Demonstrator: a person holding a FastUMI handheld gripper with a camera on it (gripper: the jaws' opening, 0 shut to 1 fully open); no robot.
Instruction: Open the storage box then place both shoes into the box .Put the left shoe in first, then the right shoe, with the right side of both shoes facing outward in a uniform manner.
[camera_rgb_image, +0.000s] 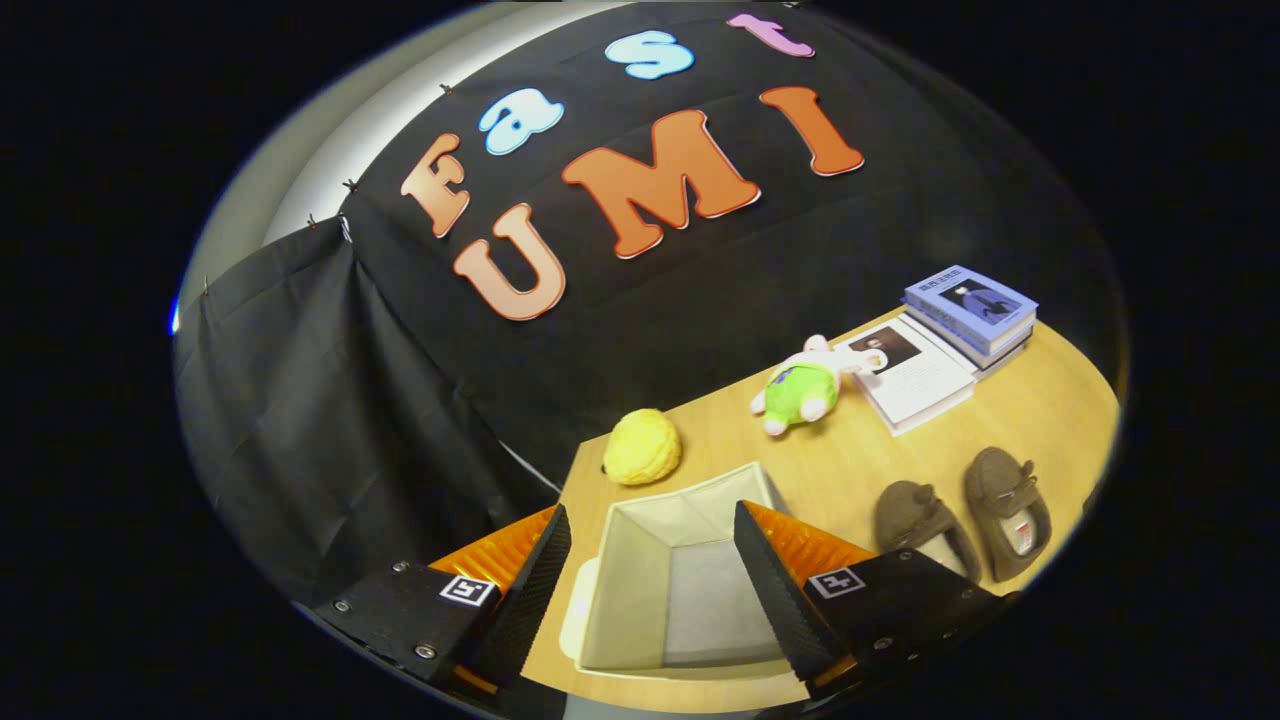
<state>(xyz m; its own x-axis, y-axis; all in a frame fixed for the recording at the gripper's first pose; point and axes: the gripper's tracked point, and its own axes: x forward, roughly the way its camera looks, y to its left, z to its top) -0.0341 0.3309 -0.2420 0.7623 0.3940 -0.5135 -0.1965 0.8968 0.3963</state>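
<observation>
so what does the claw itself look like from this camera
The claw has two wedge-shaped fingers with ribbed inner faces, each mounted on a black block with small screws and a square black-and-white tag marker. Translucent ribbed orange panels sit behind each finger. No cables are visible.

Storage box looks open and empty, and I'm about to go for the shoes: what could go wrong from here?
1. The two shoes lie close together, so the open tongs may nudge one while gripping the other.
2. Both look alike; the wrong shoe could go first.
3. The storage box looks soft-walled; its wall could fold inward.
</observation>
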